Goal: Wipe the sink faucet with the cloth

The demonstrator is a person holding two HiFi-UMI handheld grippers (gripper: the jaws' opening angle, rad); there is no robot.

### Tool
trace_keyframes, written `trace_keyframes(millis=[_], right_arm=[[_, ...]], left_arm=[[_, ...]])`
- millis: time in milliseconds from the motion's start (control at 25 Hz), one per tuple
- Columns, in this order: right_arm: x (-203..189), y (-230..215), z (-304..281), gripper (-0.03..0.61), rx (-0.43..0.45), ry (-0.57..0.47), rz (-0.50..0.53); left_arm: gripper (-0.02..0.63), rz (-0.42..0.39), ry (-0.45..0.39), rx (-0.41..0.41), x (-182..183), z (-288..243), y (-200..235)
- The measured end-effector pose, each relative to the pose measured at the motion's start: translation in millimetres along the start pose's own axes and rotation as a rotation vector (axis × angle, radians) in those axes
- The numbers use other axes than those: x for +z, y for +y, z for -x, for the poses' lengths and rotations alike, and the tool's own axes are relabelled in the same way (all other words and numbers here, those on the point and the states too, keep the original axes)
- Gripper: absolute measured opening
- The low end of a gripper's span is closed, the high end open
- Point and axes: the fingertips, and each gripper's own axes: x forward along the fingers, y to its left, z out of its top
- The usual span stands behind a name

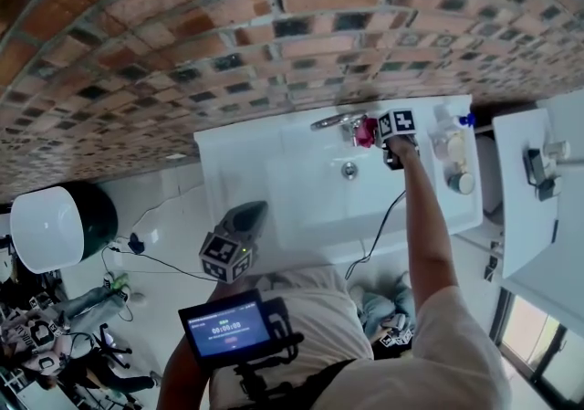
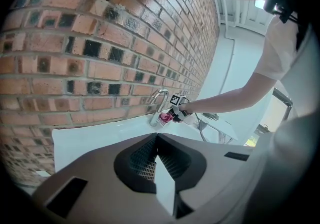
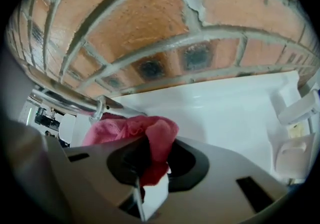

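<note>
Brick wall (image 1: 274,34) runs behind a white sink (image 1: 265,171) that is fixed against it. The right hand-held gripper (image 3: 145,168) is clamped on a pink cloth (image 3: 135,130); the cloth bunches out above the jaws and sits up against the underside of the chrome faucet (image 3: 65,99), close to where the spout meets its base. In the head view this hand-held gripper is stretched out on a straight arm to the back rim of the sink, with its marker cube on top. The faucet's spout reaches out to the left over the basin, and the drain (image 1: 349,170) lies just in front of it. A white bottle (image 1: 447,139) stands on the sink's right corner, near the cloth. The left hand-held gripper (image 2: 162,168) has its jaws closed together with nothing between them. It is held low by the sink's front edge, well apart from the faucet, and points toward it.
</note>
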Motion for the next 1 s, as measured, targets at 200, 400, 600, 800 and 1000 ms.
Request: trace_keyframes(millis=[200,400,600,800,1000], right_arm=[[-4,-11,-12,0.086,-0.062,0.025,0.013],[-2,-23,-16,0.086,-0.081,-0.044,-0.014],[5,-45,4,0.086,-0.163,-0.152,-0.058],[9,-54,57,0.086,-0.172,-0.371,-0.165],[-9,-38,124,0.086,-0.130,-0.583,-0.184]], left_arm=[[-0.012,-0.012,0.019,-0.004,1,-6,-1],[-0.012,-0.008,0.030,-0.005,3,-10,-1],[-0.012,-0.017,0.029,-0.020,4,-15,-4],[-0.012,-0.013,0.019,-0.017,6,-15,-2],[-0.012,-0.015,-0.004,-0.035,13,-17,-2]])
